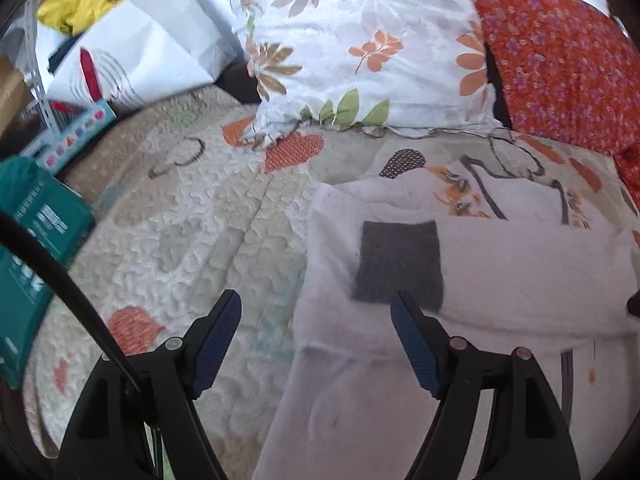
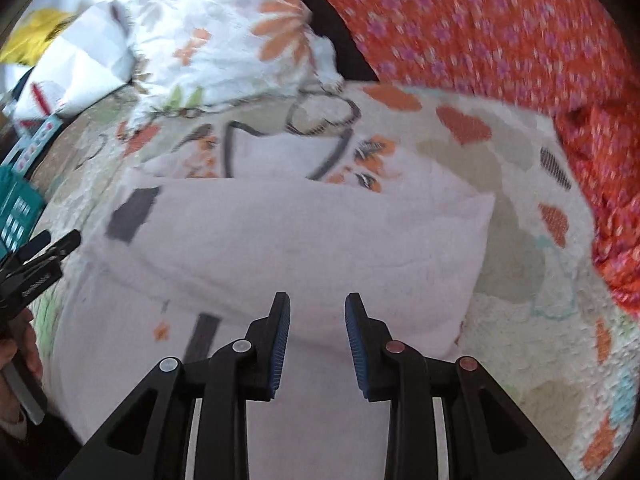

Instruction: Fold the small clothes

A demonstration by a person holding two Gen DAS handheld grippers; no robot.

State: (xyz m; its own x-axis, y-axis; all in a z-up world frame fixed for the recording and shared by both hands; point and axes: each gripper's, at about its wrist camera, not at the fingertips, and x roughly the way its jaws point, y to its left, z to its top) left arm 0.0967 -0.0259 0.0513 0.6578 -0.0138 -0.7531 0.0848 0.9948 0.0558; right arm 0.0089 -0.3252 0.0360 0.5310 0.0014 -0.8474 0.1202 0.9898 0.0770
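A small white garment (image 1: 500,276) with a dark grey square patch (image 1: 398,266) and orange prints lies partly folded on the quilted bedspread (image 1: 192,216). My left gripper (image 1: 316,306) is open and empty, straddling the garment's left edge just below the patch. In the right wrist view the garment (image 2: 304,236) lies in front with the patch (image 2: 132,214) at its left. My right gripper (image 2: 316,306) is open and empty, hovering over the garment's near part. The left gripper's fingers (image 2: 48,246) show at the left edge there.
A floral white pillow (image 1: 360,44) and an orange-red flowered cushion (image 1: 560,60) lie at the far side of the bed. A white paper bag (image 1: 132,52), a yellow bag (image 1: 80,0) and a teal box (image 1: 32,240) sit at the left. The cushion (image 2: 520,40) borders the right.
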